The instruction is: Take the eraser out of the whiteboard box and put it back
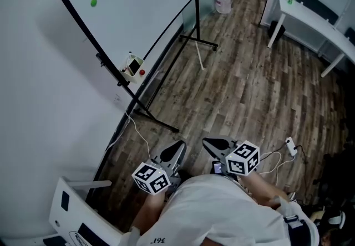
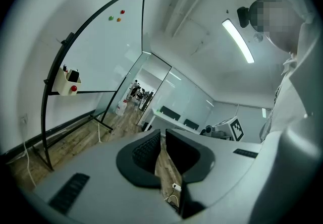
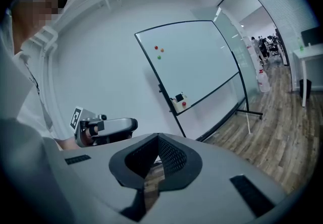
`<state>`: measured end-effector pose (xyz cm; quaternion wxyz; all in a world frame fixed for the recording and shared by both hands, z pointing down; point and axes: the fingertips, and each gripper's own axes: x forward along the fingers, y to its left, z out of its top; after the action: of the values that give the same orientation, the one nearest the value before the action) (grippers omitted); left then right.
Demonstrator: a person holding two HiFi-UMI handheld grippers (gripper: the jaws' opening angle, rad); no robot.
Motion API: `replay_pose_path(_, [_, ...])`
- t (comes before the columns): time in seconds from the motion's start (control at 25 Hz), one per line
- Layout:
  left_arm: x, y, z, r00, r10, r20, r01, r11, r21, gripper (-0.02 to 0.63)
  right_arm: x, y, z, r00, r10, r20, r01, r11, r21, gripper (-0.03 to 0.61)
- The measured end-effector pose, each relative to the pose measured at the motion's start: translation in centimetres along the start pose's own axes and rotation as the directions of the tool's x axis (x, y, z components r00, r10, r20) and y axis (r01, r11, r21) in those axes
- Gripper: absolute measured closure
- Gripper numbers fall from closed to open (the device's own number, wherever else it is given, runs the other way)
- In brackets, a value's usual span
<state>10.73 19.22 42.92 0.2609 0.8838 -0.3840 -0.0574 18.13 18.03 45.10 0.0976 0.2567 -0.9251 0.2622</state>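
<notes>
The whiteboard (image 1: 122, 1) stands tilted on its stand at the left. A small white box (image 1: 133, 66) with a red dot hangs on its lower rail. The same box (image 2: 67, 82) holds a dark upright piece (image 2: 73, 75), likely the eraser. In the right gripper view the box (image 3: 179, 100) is small and far off. My left gripper (image 1: 178, 148) and right gripper (image 1: 209, 143) are held low in front of the person, well short of the board. Both are shut with nothing between the jaws, as their own views show for the left gripper (image 2: 162, 136) and right gripper (image 3: 157, 140).
The board's black stand legs (image 1: 161, 123) and a white cable (image 1: 138, 131) cross the wood floor ahead. A power strip (image 1: 290, 146) lies at the right. A white table (image 1: 310, 15) and a jug (image 1: 223, 0) stand at the back. A white device (image 1: 72, 214) sits at the lower left.
</notes>
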Motion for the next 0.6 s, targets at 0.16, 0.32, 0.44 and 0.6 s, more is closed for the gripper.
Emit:
replay_pose_path(0.16, [-0.3,0.1,-0.1,1.0,-0.001,-0.001,0.001,1.0,-0.002,0.592,0.1,0.0,-0.2,1.0,-0.003,0.006,0.003,1.0,0.013,0.554])
replay_pose_path(0.32, [-0.4,0.5,0.1,1.0,-0.003,-0.002,0.003,1.0,-0.006,0.593,0.6,0.1,0.2,1.0,-0.004,0.02,0.003,1.0,0.031,0.552])
replay_pose_path(0.44, [-0.7,0.9,0.1,1.0,-0.007,-0.003,0.007,1.0,-0.008,0.594,1.1,0.4,0.2,1.0,-0.002,0.025,0.001,0.999,0.035,0.552])
replay_pose_path(0.6, [-1.1,1.6,0.2,1.0,-0.013,-0.003,0.013,1.0,-0.013,0.594,1.8,0.8,0.3,0.999,-0.008,0.035,0.006,0.999,0.032,0.55])
